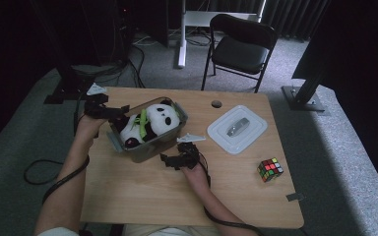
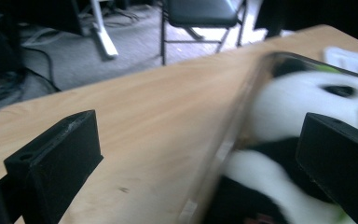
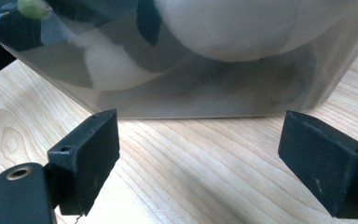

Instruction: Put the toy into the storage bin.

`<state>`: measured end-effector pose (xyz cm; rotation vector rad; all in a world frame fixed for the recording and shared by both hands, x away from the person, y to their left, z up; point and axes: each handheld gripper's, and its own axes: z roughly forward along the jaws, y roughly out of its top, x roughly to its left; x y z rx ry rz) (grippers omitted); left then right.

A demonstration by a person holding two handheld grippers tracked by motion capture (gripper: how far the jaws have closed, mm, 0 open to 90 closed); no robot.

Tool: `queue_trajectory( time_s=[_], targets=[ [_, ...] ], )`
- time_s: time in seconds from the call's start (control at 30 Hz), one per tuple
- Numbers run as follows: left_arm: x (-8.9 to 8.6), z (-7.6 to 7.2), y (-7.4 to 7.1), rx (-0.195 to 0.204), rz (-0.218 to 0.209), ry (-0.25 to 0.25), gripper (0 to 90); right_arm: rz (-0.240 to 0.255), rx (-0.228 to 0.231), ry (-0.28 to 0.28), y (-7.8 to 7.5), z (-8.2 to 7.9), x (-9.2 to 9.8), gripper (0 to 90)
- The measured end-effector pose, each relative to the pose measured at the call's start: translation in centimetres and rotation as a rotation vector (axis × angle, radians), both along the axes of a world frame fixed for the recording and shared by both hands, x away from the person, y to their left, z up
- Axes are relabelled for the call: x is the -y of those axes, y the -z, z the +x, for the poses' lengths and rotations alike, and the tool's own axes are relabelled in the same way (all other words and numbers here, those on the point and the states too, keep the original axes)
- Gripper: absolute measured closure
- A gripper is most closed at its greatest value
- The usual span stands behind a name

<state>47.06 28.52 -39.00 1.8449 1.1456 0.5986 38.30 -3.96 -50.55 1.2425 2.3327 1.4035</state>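
Here: left gripper (image 1: 120,111) fingers wide astride container (image 1: 150,147) rim; right gripper (image 1: 166,158) level, fingers wide, facing container wall.

Motion blurs the panda toy (image 2: 303,107) and container rim (image 2: 242,116).

Plush panda (image 1: 150,123), clear glossy plastic container (image 1: 147,150), matt wood-grain table (image 1: 142,196).
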Motion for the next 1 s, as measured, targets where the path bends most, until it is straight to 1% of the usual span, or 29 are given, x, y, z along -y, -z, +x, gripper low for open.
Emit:
queue_trajectory(
  time_s=[0.03,0.07,0.1,0.13,0.17,0.23,0.27,0.3,0.33,0.37,0.4,0.47,0.5,0.57,0.6,0.63,0.67,0.7,0.73,0.77,0.8,0.87,0.93,1.0],
  targets=[
    [-0.4,0.3,0.2,0.010,0.004,-0.018,0.6,-0.001,0.000,0.000,0.0,0.0,0.0,12.1],
    [-0.9,0.7,0.5,0.004,0.012,-0.036,0.6,0.002,0.000,-0.001,0.1,0.0,0.0,12.1],
    [-1.6,1.4,1.2,-0.011,0.016,-0.070,0.6,0.001,-0.004,-0.002,0.1,0.0,0.0,12.1],
    [-2.0,1.7,1.6,-0.019,0.002,-0.085,0.6,-0.001,-0.005,-0.002,0.2,0.0,0.0,12.1],
    [-2.4,2.0,2.0,-0.026,-0.010,-0.114,0.6,0.001,-0.006,-0.003,0.2,0.0,0.0,12.1],
    [-3.0,2.3,2.9,-0.034,0.000,-0.137,0.6,-0.001,-0.003,-0.001,0.2,0.0,0.1,12.1],
    [-3.1,2.4,3.3,-0.045,0.008,-0.150,0.6,0.000,-0.004,0.000,0.2,0.0,0.1,12.1],
    [-3.2,2.3,3.6,-0.043,-0.004,-0.139,0.6,0.003,-0.009,0.000,0.3,0.0,0.2,12.1],
    [-3.2,2.3,3.9,-0.050,-0.012,-0.118,0.6,0.003,-0.009,0.001,0.3,0.0,0.2,12.1],
    [-3.2,2.2,4.2,-0.046,-0.013,-0.112,0.6,-0.001,-0.007,0.003,0.3,0.0,0.3,12.1],
    [-3.2,2.2,4.4,-0.055,-0.005,-0.119,0.6,-0.001,-0.010,0.005,0.3,0.0,0.4,12.1],
    [-3.3,2.1,4.6,-0.067,-0.021,-0.123,0.6,0.000,-0.012,0.007,0.4,0.1,0.5,12.1],
    [-3.4,2.1,4.6,-0.062,-0.008,-0.145,0.6,-0.003,-0.014,0.008,0.5,0.1,0.5,12.1],
    [-3.6,2.2,4.7,-0.050,-0.002,-0.182,0.6,0.003,-0.016,0.008,0.5,0.1,0.5,12.1],
    [-3.8,2.2,4.7,-0.044,0.008,-0.217,0.6,0.000,-0.017,0.007,0.5,0.0,0.5,12.1],
    [-4.0,2.4,4.9,-0.043,0.029,-0.241,0.6,-0.001,-0.016,0.006,0.5,0.0,0.5,12.1],
    [-4.1,2.5,5.1,-0.051,0.035,-0.252,0.6,0.002,-0.016,0.004,0.6,0.0,0.5,12.1],
    [-4.2,2.7,5.4,-0.059,0.032,-0.256,0.6,-0.001,-0.017,0.004,0.6,0.0,0.5,12.1],
    [-4.3,2.8,5.8,-0.076,0.039,-0.255,0.6,-0.005,-0.017,0.004,0.6,0.0,0.4,12.1],
    [-4.5,3.0,6.1,-0.088,0.001,-0.251,0.6,-0.002,-0.019,0.004,0.6,0.0,0.5,12.1],
    [-4.6,3.1,6.4,-0.092,-0.023,-0.257,0.6,0.002,-0.021,0.005,0.6,0.0,0.5,12.1],
    [-4.8,3.4,7.0,-0.103,0.004,-0.277,0.6,0.001,-0.019,0.005,0.6,0.1,0.5,12.1],
    [-4.9,3.7,7.6,-0.121,-0.012,-0.288,0.6,0.002,-0.021,0.006,0.6,0.1,0.6,12.1],
    [-4.9,3.8,8.2,-0.133,-0.015,-0.292,0.6,0.001,-0.020,0.008,0.7,0.1,0.8,12.1]
  ],
)
